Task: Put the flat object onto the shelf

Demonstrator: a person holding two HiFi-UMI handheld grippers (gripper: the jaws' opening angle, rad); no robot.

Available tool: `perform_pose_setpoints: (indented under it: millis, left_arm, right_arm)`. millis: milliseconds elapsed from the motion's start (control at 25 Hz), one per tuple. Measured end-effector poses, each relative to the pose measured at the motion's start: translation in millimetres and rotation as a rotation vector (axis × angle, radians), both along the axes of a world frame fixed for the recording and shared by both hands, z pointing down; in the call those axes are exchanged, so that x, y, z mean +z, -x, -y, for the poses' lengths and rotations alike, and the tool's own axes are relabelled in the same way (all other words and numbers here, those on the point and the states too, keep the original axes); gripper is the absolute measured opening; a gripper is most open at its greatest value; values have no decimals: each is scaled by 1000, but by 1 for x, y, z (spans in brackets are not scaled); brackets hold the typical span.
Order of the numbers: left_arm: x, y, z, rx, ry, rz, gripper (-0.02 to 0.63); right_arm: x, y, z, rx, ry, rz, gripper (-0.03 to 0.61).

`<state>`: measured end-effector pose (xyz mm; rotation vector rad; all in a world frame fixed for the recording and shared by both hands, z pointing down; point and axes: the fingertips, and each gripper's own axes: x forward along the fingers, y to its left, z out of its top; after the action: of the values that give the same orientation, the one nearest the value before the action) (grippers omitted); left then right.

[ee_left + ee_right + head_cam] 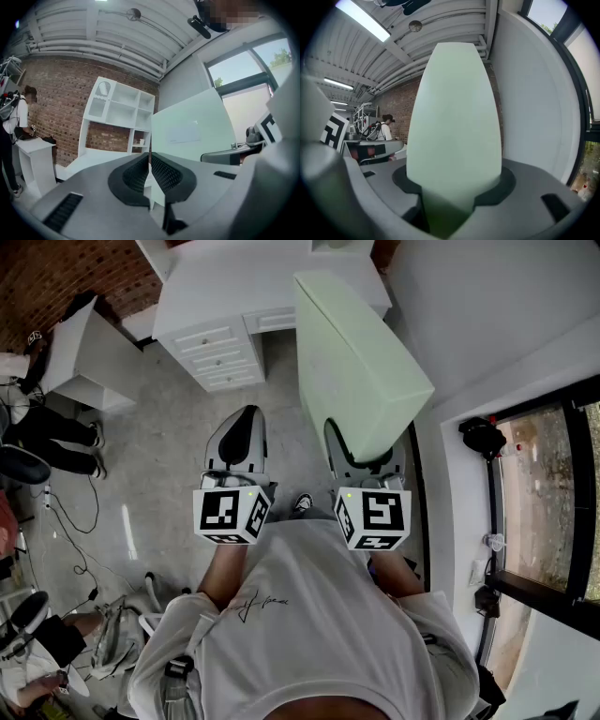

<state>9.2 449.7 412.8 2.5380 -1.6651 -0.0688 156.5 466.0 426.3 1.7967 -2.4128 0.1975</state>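
Big white shelf [119, 117] dead ahead against the brick wall [56, 89], open cubbies facing us, well apart from both grippers. The pale green board [358, 362] is the big thing in the air: off the floor, standing on edge, tipped forward and away from the person, on the right side.

The right gripper [454, 187] has it by the near end, jaws spread wide and pressing on both faces, the board filling the gap. The left gripper [150, 164] sits alongside at about the same height, jaws pressed together with nothing between them, near the board but not touching it. Both forearms reach out in front of the chest, grippers pointing forward.

My read on the carry: one grip on the end of a long board means a lot of leverage. I'd keep it on edge on the way in and move slowly. Lay it flat only once the far end is over a shelf surface. The left gripper could steady the free edge if it sways. Mind the cubby dividers.
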Motion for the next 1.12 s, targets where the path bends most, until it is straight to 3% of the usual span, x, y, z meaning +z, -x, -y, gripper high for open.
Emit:
perform_pose_setpoints:
  millis: [400,640,960,1120]
  left_arm:
    - [13,5,4,0,45,26,29]
    - [11,12,8,-38,60,17,29]
    - [9,18,37,-56,61,30,29]
    - [9,18,65,-37,73,-9,29]
  right_arm:
    - [15,-18,4,15,40,35,271]
    - [16,-35,12,25,56,157,275]
    - [14,-40,41,22,25,123,273]
    - [14,-31,62,7,25,89,273]
